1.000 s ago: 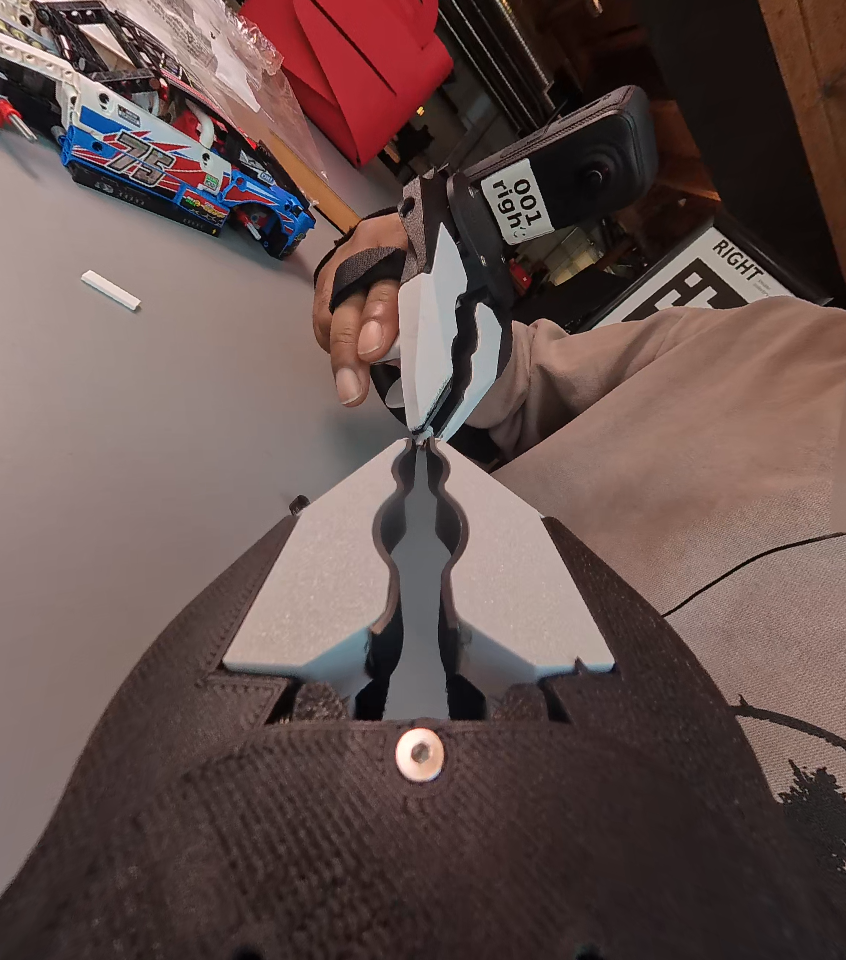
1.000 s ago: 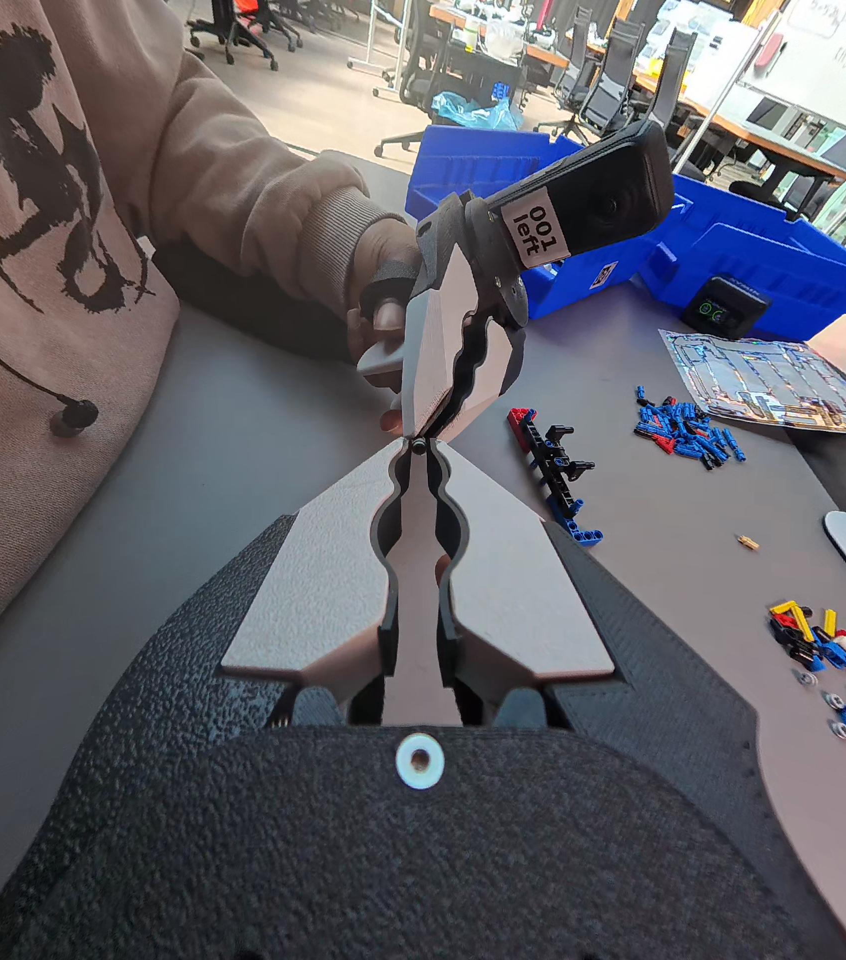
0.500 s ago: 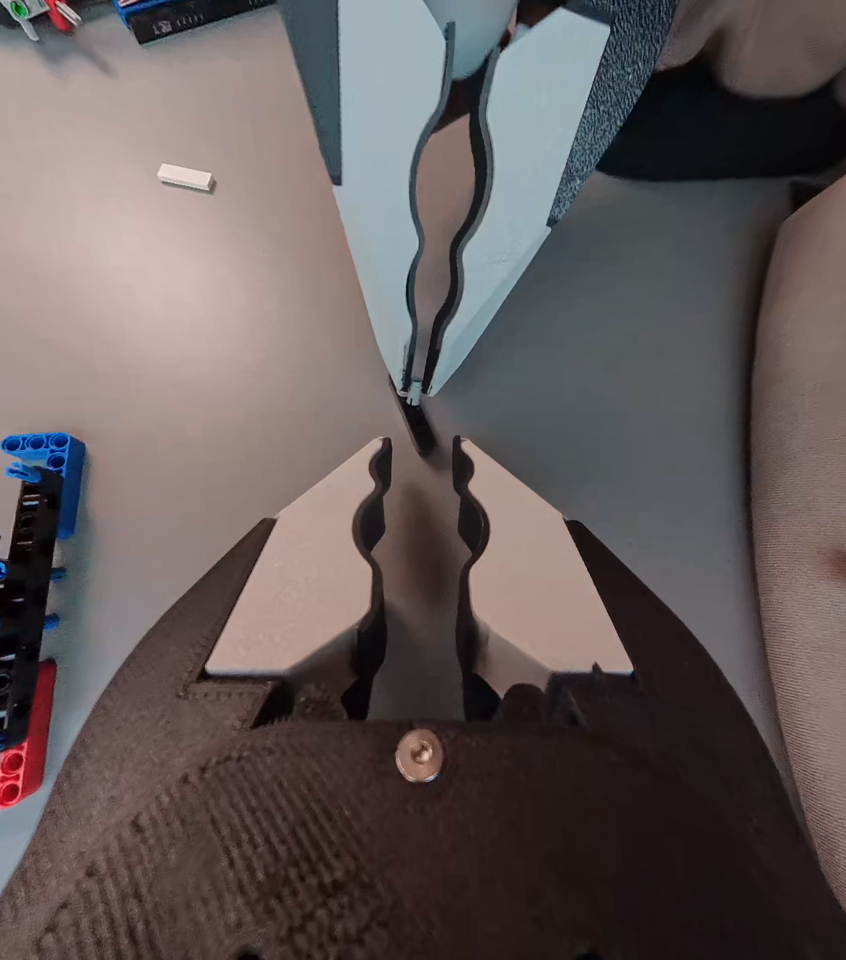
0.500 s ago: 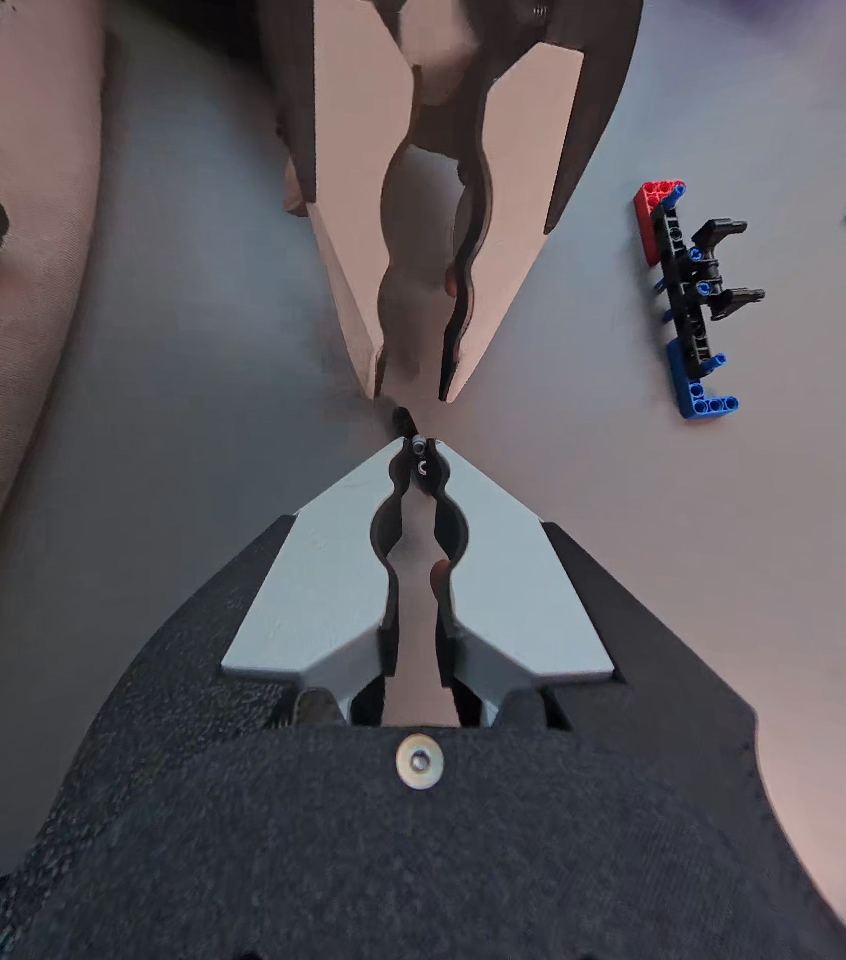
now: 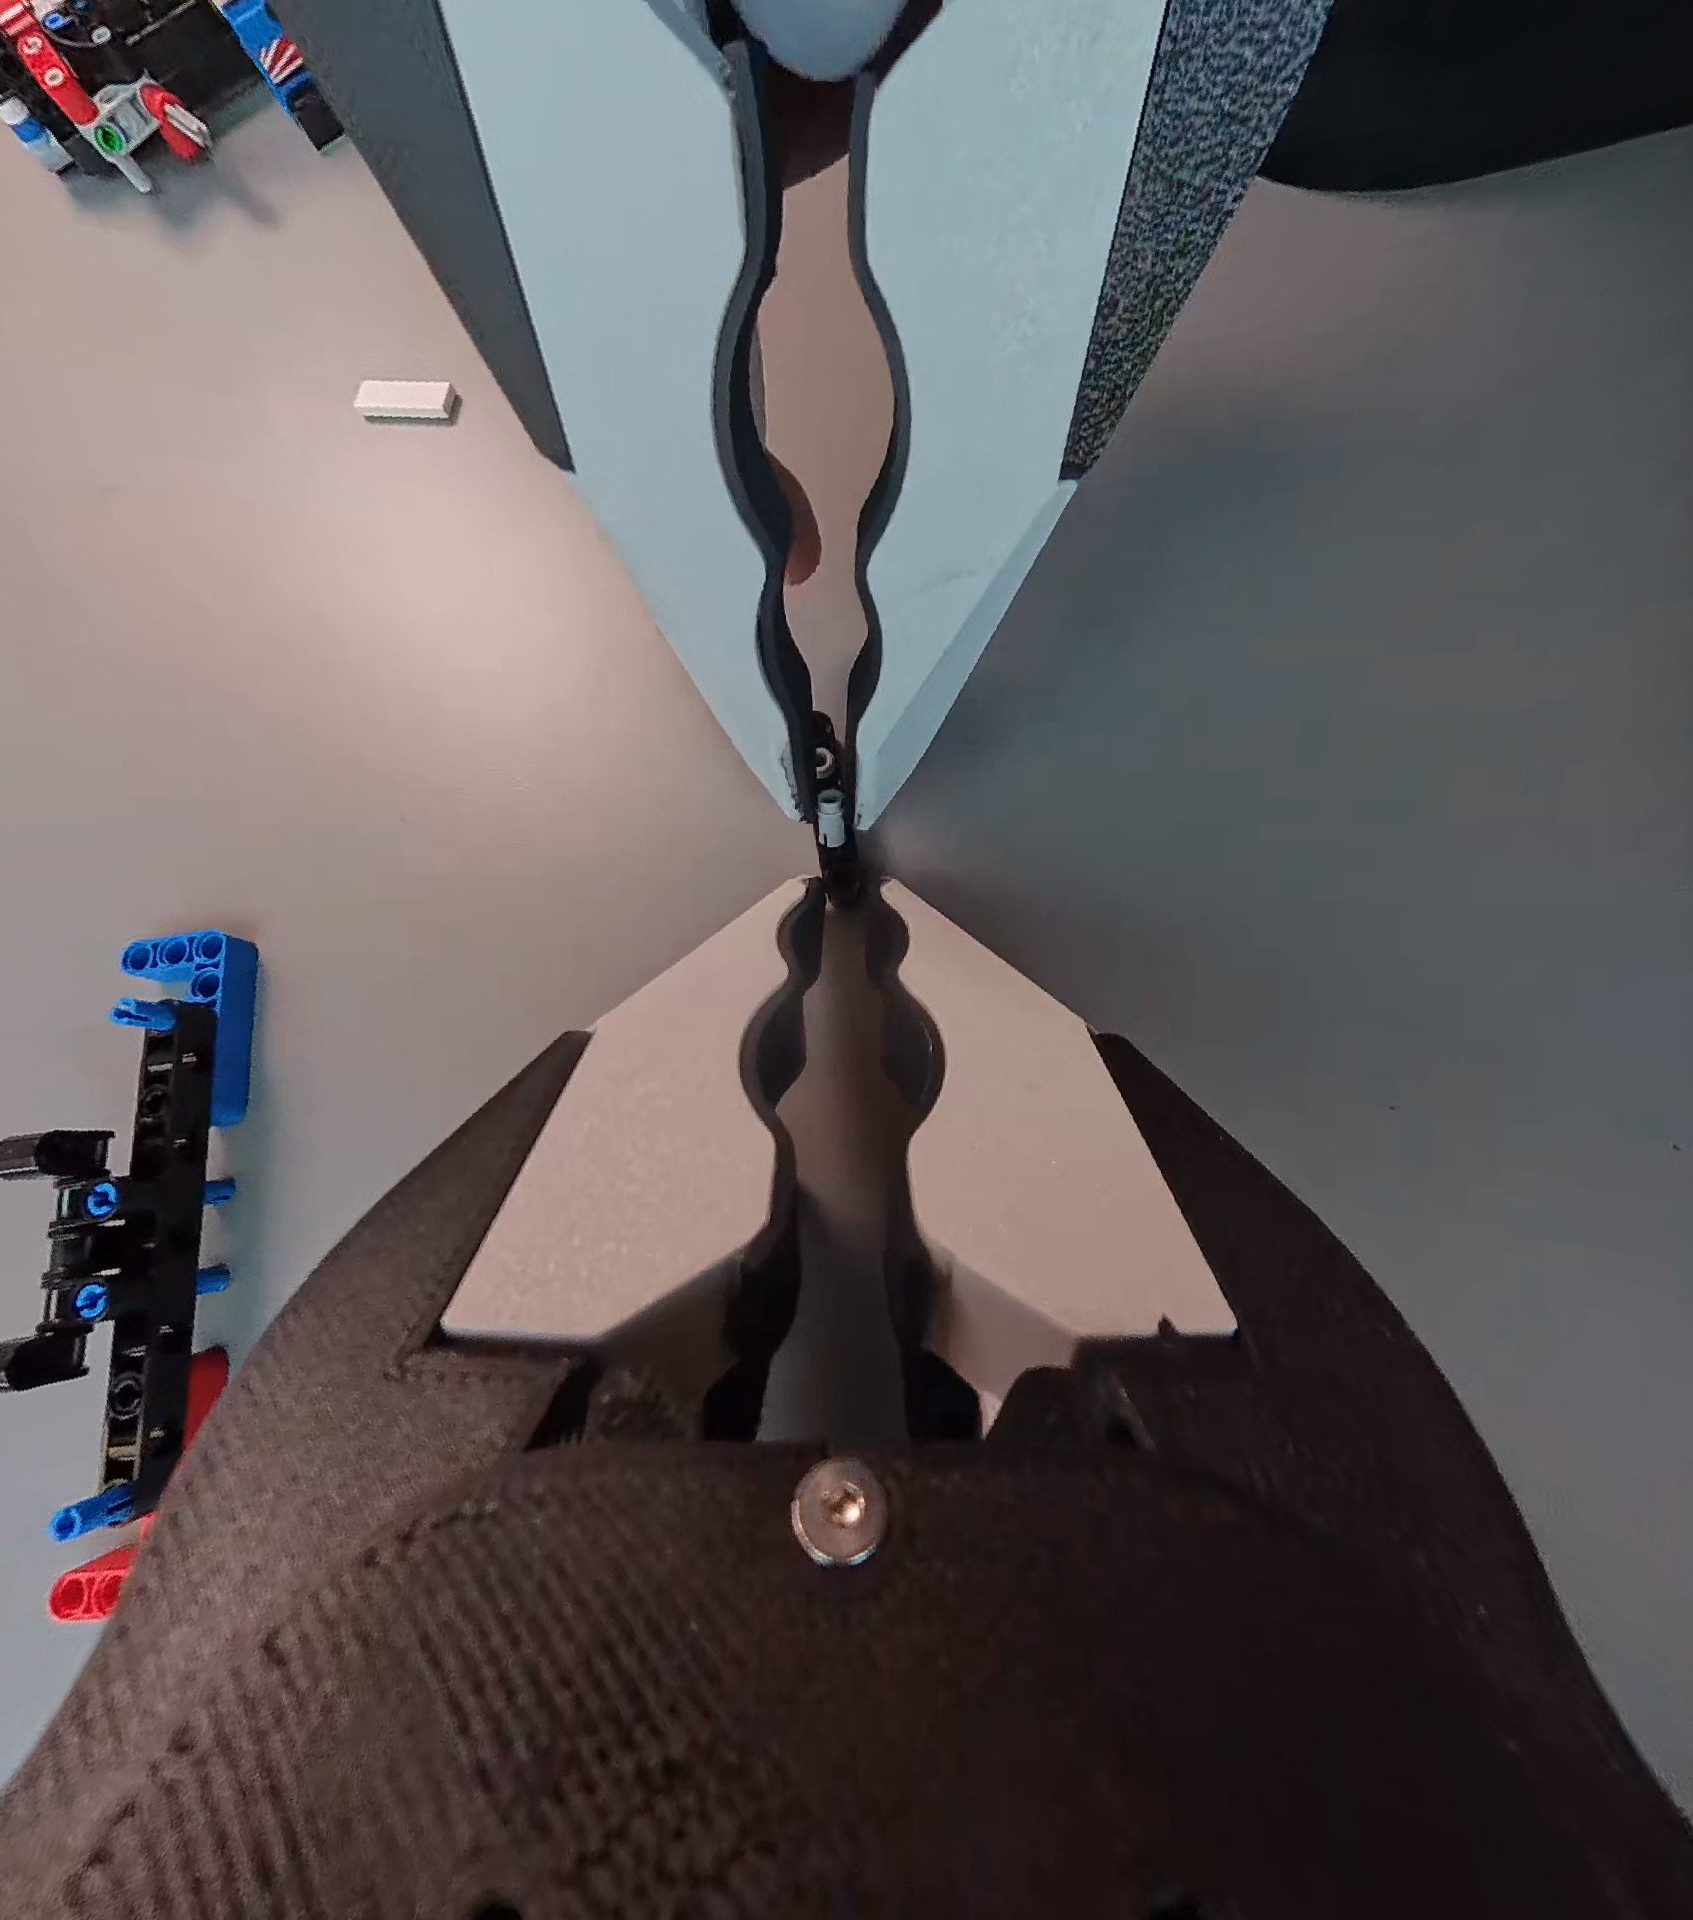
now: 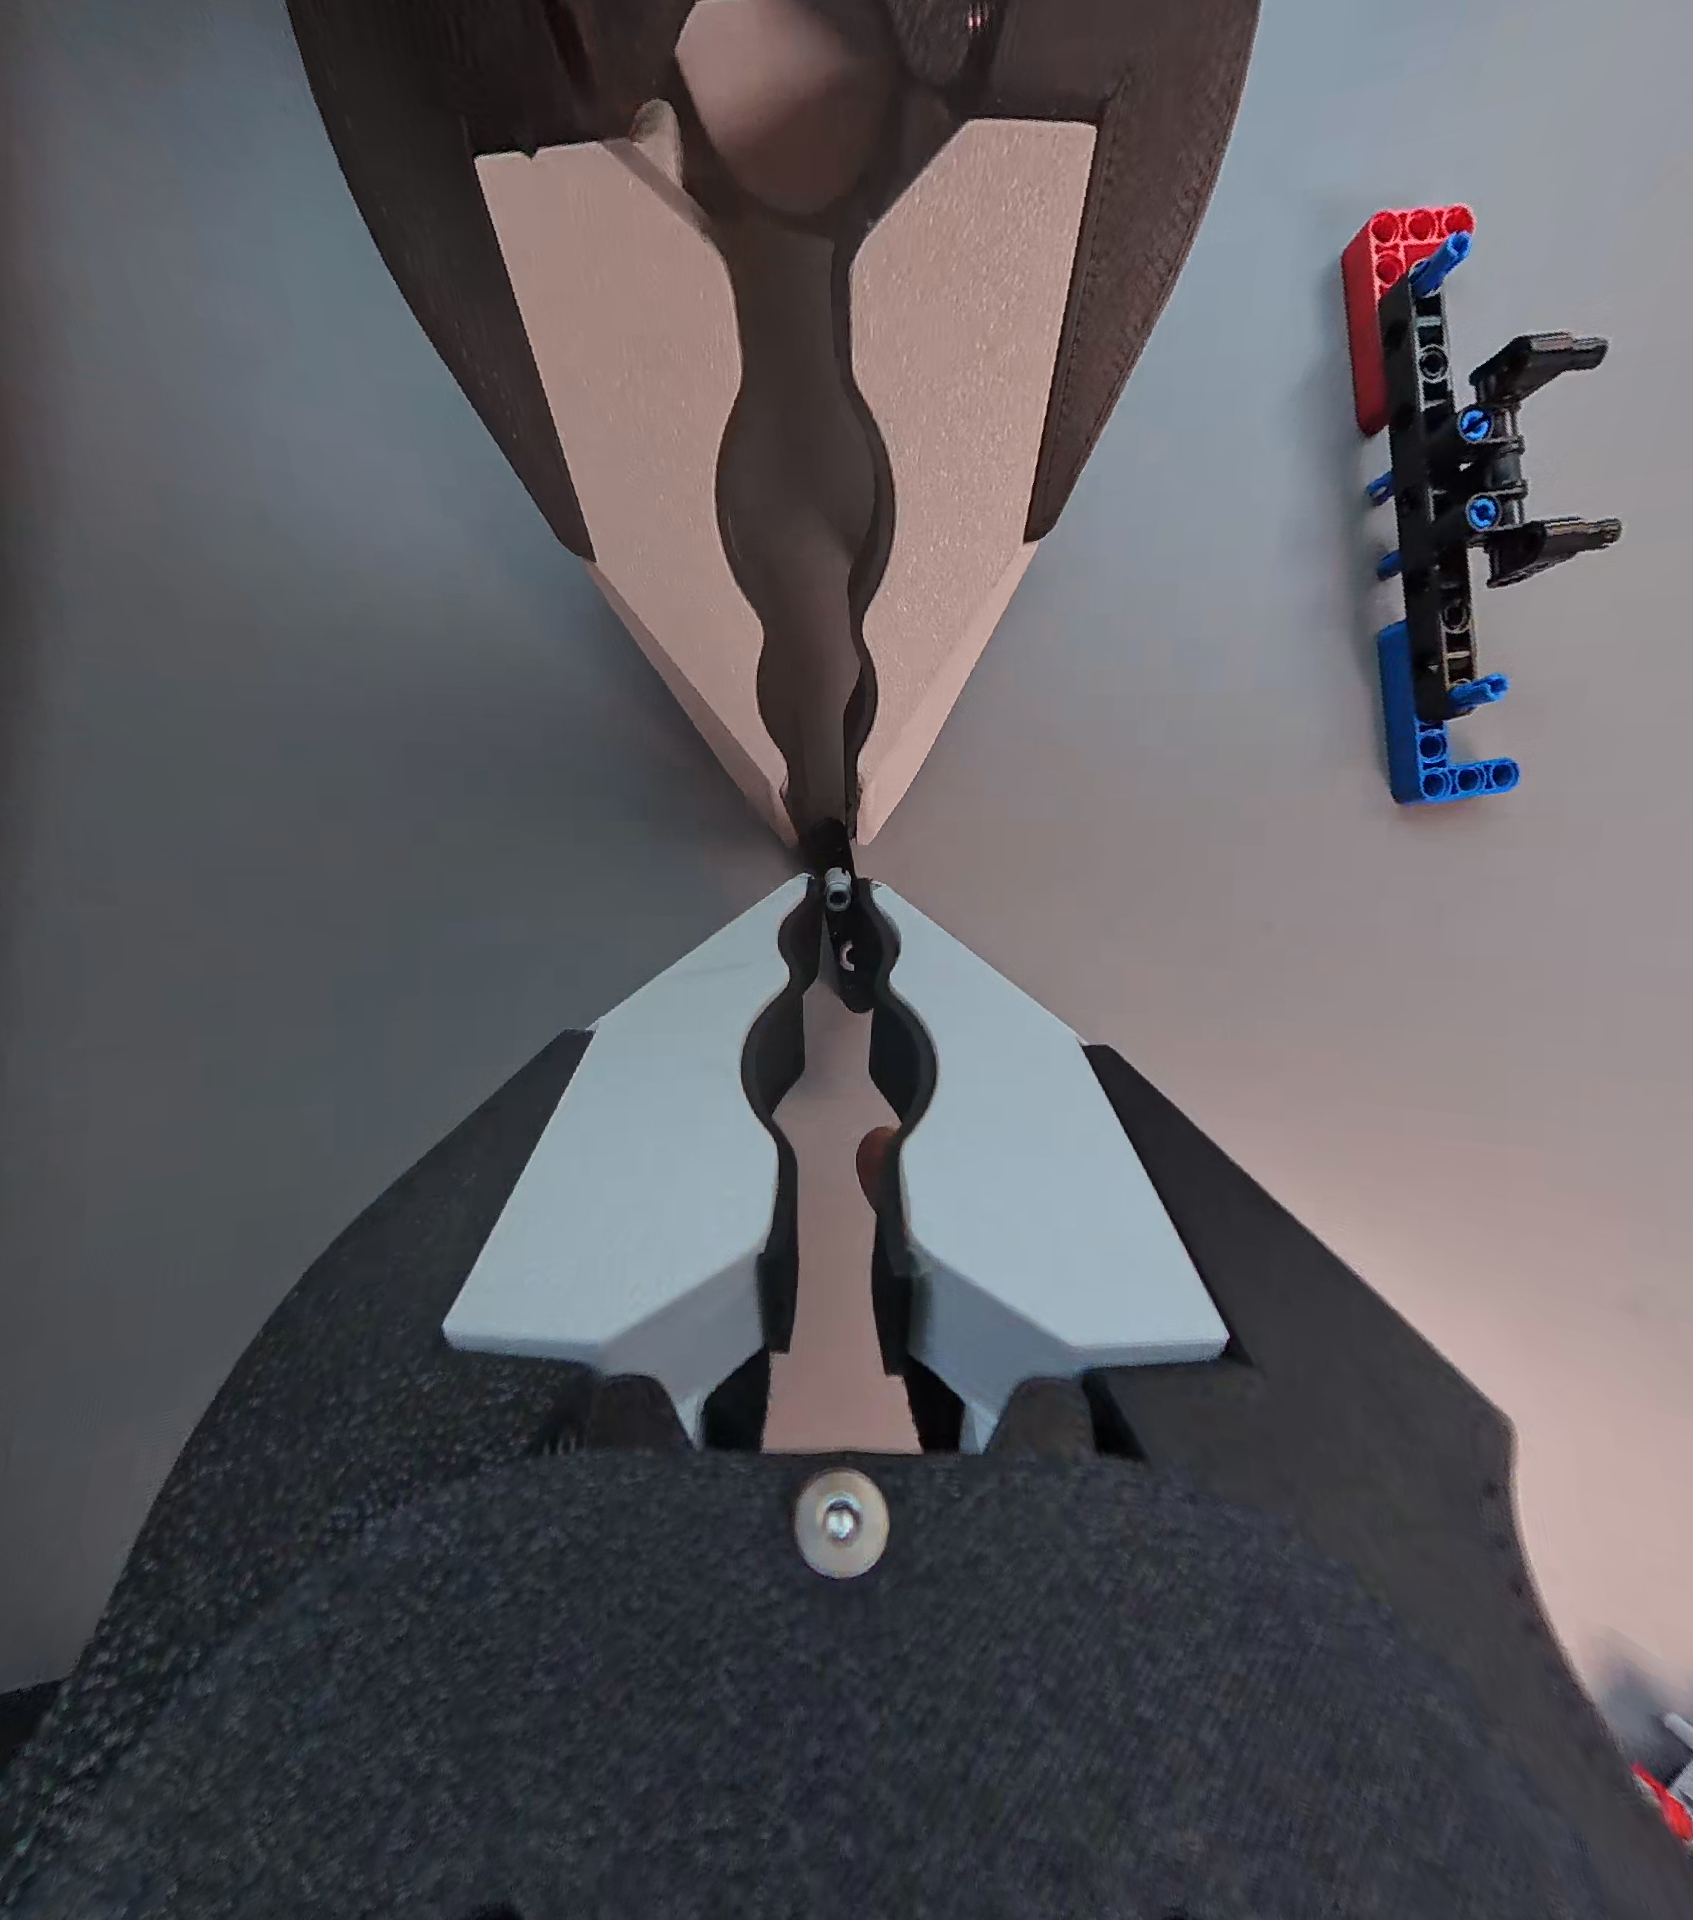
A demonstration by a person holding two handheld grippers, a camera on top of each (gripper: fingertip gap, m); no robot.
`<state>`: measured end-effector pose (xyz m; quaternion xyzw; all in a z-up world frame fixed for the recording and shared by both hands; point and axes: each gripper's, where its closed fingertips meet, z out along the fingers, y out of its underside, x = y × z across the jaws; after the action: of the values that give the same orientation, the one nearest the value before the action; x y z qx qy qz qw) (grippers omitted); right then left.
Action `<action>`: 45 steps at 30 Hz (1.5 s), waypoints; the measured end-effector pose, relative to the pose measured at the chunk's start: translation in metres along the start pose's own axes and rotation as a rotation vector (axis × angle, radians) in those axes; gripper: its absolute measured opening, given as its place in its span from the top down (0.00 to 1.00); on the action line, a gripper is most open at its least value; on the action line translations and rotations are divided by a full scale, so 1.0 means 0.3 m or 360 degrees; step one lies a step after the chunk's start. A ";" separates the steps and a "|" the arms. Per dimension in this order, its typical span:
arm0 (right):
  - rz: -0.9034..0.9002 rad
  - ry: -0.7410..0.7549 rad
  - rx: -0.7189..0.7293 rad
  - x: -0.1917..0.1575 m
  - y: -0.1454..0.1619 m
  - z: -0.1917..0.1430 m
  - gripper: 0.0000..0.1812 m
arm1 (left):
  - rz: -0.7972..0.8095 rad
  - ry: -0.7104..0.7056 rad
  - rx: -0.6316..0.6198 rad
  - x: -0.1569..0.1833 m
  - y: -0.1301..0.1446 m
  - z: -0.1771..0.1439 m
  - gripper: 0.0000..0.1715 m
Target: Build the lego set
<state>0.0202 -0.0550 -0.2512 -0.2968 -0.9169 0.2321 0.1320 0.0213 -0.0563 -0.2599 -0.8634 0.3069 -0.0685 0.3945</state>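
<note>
Pinching tip to tip over the grey table [image 5: 1444, 727], the two grippers share one tiny black connector piece [image 6: 847, 945] with a pale grey pin [image 6: 836, 891] pressed into it. In the right wrist view the right gripper [image 6: 837, 883] has its jaws pressed onto the piece's near end; the left gripper [image 6: 826, 821] meets it nose-on, jaws narrowed onto the far end. The left wrist view shows the same: left gripper [image 5: 840, 888], right gripper [image 5: 826, 810].

The step looks like seating the pin or handing the piece over. Next calls for one gripper to let go cleanly while the other holds.

The piece's long axis runs gripper to gripper. Beyond it, well apart, lies the black, blue and red beam assembly [image 6: 1444, 499], its length roughly parallel to the piece.
</note>
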 end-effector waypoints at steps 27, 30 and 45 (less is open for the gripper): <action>-0.0063 -0.0109 -0.0299 0.015 0.009 0.009 0.99 | 0.0073 -0.0010 0.0037 -0.010 -0.004 0.003 0.97; -0.0045 -0.0122 -0.0277 0.015 0.007 0.010 0.99 | 0.0079 -0.0015 0.0035 -0.009 -0.005 0.003 0.97; -0.0125 -0.0104 -0.0326 0.012 0.002 0.009 0.99 | 0.0076 -0.0016 0.0043 -0.007 -0.005 0.002 0.97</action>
<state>0.0166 -0.0534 -0.2535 -0.2648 -0.9505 0.1415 0.0799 0.0206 -0.0541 -0.2589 -0.8508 0.3245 -0.0589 0.4091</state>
